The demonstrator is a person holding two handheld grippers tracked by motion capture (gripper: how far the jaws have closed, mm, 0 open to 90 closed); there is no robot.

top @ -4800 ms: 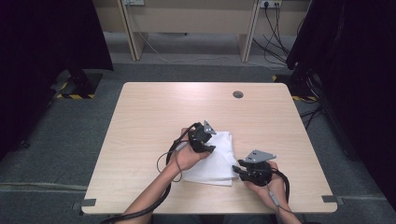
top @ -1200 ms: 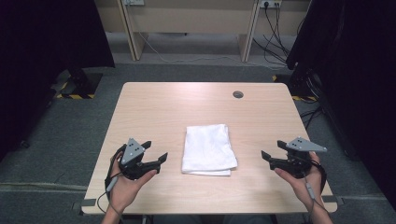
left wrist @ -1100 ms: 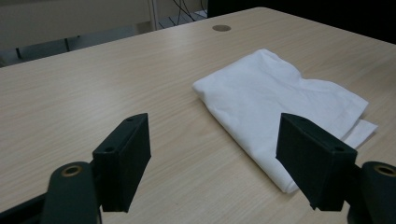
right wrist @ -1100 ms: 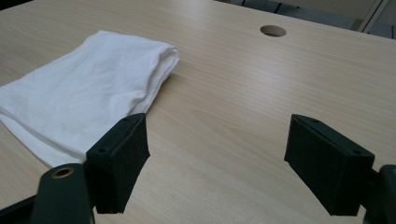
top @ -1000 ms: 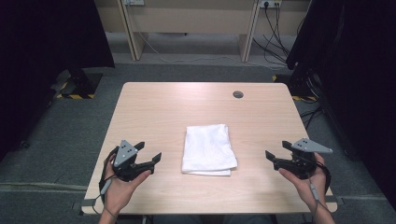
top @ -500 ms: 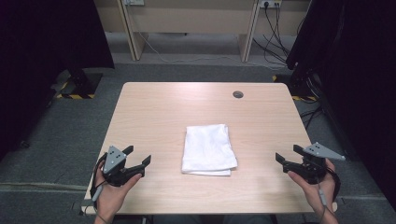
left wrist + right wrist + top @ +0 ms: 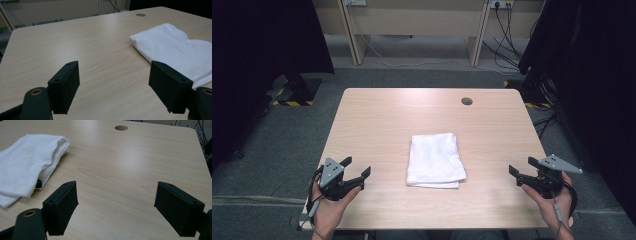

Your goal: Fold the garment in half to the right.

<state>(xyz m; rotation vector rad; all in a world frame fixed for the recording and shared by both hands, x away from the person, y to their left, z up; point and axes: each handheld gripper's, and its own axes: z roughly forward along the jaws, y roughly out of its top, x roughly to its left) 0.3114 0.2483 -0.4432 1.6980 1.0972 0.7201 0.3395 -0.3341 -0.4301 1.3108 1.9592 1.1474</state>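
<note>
So the cloth (image 7: 435, 160) was just lying there in the middle of the table (image 7: 387, 115), a bit toward the near edge. Plain white, folded into a rough rectangle, longer front to back than side to side. Not super crisp: the top was softly rumpled with a few shallow creases, and the fold on the far end looked rounded and puffy. At the near end you could see the layers stacked up, with the lower edge poking out a little under the top one.

The left gripper (image 7: 357, 170) was down at the near left corner, jaws spread wide with nothing but bare wood between them. The right gripper (image 7: 522, 167) sat at the near right edge, same deal, jaws wide apart and holding nothing. Both were well apart from the cloth, one on each side.

There was also a small round hole (image 7: 467, 101) in the tabletop near the far edge.
</note>
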